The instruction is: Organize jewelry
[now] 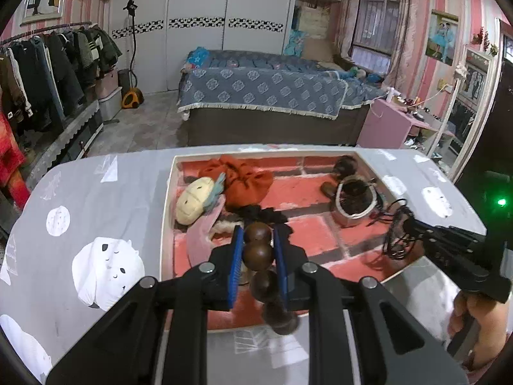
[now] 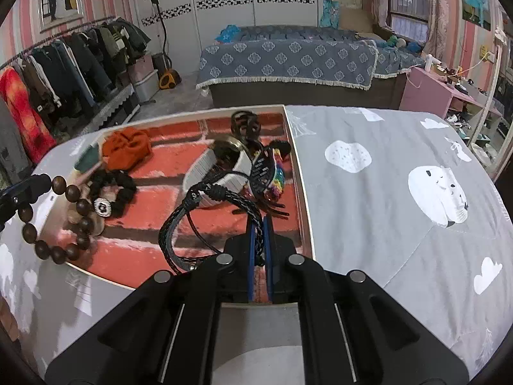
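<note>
Several pieces lie in the tray: orange scrunchie, white bangle.

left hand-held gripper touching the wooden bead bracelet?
Touching. In the left wrist view the left hand-held gripper has both blue pads pressed against the wooden bead bracelet; the right wrist view shows the bracelet hanging from it above the tray.

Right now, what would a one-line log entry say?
left gripper: shut on wooden bead bracelet | right gripper: shut on black braided cord bracelet | both above tray
</note>
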A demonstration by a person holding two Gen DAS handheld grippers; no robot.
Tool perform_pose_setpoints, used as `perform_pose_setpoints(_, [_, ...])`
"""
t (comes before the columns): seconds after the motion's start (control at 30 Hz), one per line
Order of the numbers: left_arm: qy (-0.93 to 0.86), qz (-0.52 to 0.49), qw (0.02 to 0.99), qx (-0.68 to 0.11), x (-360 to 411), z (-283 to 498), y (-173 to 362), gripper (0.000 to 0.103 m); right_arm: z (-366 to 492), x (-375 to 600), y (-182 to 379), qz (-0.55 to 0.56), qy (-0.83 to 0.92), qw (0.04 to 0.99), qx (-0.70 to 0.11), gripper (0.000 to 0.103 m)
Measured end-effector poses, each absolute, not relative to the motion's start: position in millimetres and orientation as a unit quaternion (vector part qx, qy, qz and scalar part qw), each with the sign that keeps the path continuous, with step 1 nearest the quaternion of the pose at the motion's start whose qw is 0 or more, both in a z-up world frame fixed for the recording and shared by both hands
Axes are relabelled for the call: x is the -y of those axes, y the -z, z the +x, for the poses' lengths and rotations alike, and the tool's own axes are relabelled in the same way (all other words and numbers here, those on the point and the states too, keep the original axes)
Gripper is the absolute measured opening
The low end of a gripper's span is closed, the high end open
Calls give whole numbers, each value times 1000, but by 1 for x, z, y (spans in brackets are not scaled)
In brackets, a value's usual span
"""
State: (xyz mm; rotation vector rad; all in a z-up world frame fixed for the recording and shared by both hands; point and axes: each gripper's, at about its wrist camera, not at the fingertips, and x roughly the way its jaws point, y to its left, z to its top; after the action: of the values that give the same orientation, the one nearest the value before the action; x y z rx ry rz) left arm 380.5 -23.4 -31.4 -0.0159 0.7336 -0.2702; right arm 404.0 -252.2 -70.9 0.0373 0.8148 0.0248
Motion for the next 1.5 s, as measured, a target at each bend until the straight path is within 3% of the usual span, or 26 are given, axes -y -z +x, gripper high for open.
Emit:
perform_pose_setpoints(0.8, [71,38,918,-389,20,405,87,23,426,244,101,-12,-4,912,-410,10])
perform_pose_setpoints(0.87, [73,38,917,-390,21,406,88,27,426,242,101,-16,-6,913,-408,18])
perform_pose_setpoints(0.9, [71,39,917,-390,22,406,88,30,425,240,100,-20,-8,914,-404,32])
perform_pose_setpoints(0.97, [68,38,918,-388,22,405,87,47,424,237,97,-26,-15,917,-398,44])
perform_pose_setpoints(1.0, [67,36,920,-386,21,404,85,48,422,236,95,-31,-13,918,-395,53])
perform_pose_setpoints(1.07, [72,25,920,-384,19,401,81,57,418,236,89,-33,-16,921,-388,57])
perform_pose_setpoints(1.2, [79,20,923,-377,20,386,67,62,403,246,66,-18,-20,930,-366,79])
perform_pose_setpoints(1.3, [74,26,932,-355,17,366,46,75,386,252,46,-11,-21,938,-346,95])
perform_pose_setpoints(1.37, [67,27,939,-337,13,352,32,88,375,253,35,-6,-23,942,-335,99])
perform_pose_setpoints(1.5, [69,20,951,-302,4,318,8,94,351,248,23,-4,-34,941,-338,99])
